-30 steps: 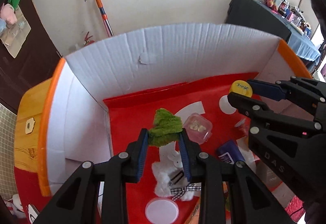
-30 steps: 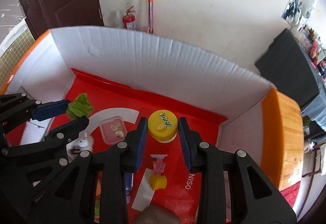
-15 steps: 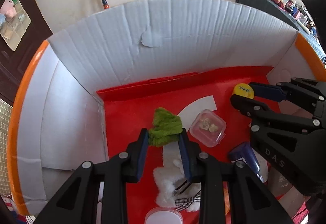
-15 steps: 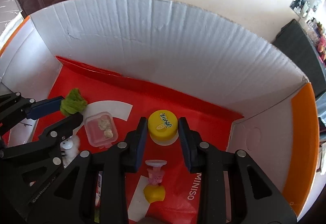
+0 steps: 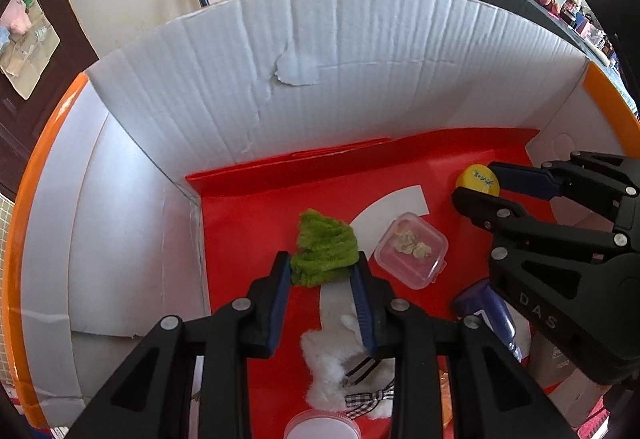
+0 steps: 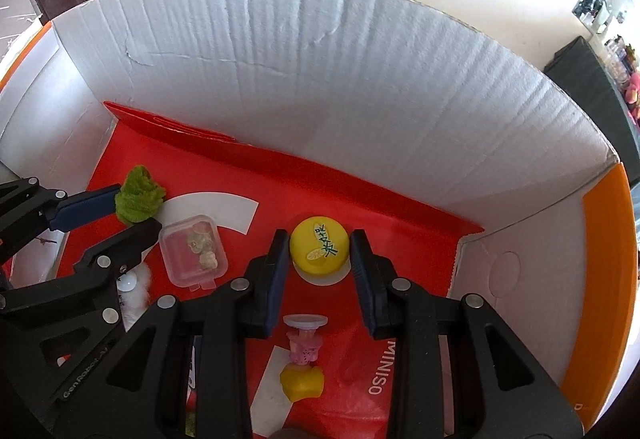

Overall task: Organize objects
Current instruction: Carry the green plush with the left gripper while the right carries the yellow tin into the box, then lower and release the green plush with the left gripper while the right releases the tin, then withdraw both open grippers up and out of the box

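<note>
Left wrist: left gripper (image 5: 324,271) clamps green fuzzy bundle (image 5: 325,253); right gripper (image 6: 320,253) seemingly pinches yellow-lidded jar (image 6: 319,252).

The white plush toy (image 5: 340,367) is partly hidden behind the left gripper (image 5: 323,269). The white round lid (image 5: 322,428) is cut off by the bottom edge. The dark blue bottle (image 5: 490,313) disappears behind the right gripper (image 5: 478,185).

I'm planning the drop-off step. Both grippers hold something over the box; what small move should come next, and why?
Probably lower both a little, then open. The left gripper is shut on the green fuzzy bundle and the right gripper on the yellow-lidded jar, both above bare red lining inside the cardboard box.
</note>
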`<act>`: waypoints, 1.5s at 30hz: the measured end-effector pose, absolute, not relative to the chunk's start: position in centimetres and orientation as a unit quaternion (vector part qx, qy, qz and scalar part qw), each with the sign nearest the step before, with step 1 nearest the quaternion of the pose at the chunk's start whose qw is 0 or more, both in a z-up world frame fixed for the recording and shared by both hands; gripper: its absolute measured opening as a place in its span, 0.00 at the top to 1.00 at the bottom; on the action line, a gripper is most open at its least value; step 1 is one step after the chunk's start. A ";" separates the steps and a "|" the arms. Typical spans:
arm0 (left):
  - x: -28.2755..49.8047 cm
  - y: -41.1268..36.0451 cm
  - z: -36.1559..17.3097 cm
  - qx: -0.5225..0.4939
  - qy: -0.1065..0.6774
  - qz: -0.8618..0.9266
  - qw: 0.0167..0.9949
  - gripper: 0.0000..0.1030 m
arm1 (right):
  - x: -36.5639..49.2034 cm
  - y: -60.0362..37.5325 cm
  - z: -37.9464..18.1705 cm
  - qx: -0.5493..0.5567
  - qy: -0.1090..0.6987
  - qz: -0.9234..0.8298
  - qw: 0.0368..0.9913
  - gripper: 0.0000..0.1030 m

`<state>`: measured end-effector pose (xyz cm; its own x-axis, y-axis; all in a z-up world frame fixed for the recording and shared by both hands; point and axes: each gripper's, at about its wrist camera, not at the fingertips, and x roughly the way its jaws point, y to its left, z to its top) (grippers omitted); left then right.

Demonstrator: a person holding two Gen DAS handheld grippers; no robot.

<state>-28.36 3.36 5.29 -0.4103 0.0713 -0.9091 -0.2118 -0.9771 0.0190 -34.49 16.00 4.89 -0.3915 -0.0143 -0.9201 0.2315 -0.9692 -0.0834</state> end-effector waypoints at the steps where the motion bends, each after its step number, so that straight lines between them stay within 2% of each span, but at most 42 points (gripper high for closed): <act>1: -28.2 3.3 5.4 -0.536 0.066 0.837 0.085 0.69 | -34.4 16.0 4.9 0.546 0.101 -0.828 0.074 0.71; 17: -27.6 2.6 5.9 -0.534 0.067 0.839 0.084 0.62 | -34.3 16.6 5.3 0.549 0.103 -0.826 0.072 0.70; 18: -27.8 2.8 5.9 -0.534 0.068 0.838 0.084 0.62 | -34.6 15.6 5.5 0.549 0.104 -0.826 0.071 0.68; 21: -27.8 4.3 6.1 -0.534 0.068 0.839 0.083 0.60 | -34.8 15.4 5.4 0.549 0.106 -0.826 0.067 0.42; 38: -26.0 5.3 8.2 -0.522 0.061 0.847 0.082 0.60 | -33.4 15.3 8.2 0.524 0.096 -0.844 0.068 0.42; 45: -23.4 5.2 10.8 -0.501 0.053 0.859 0.086 0.52 | -32.0 16.0 11.1 0.498 0.077 -0.861 0.064 0.42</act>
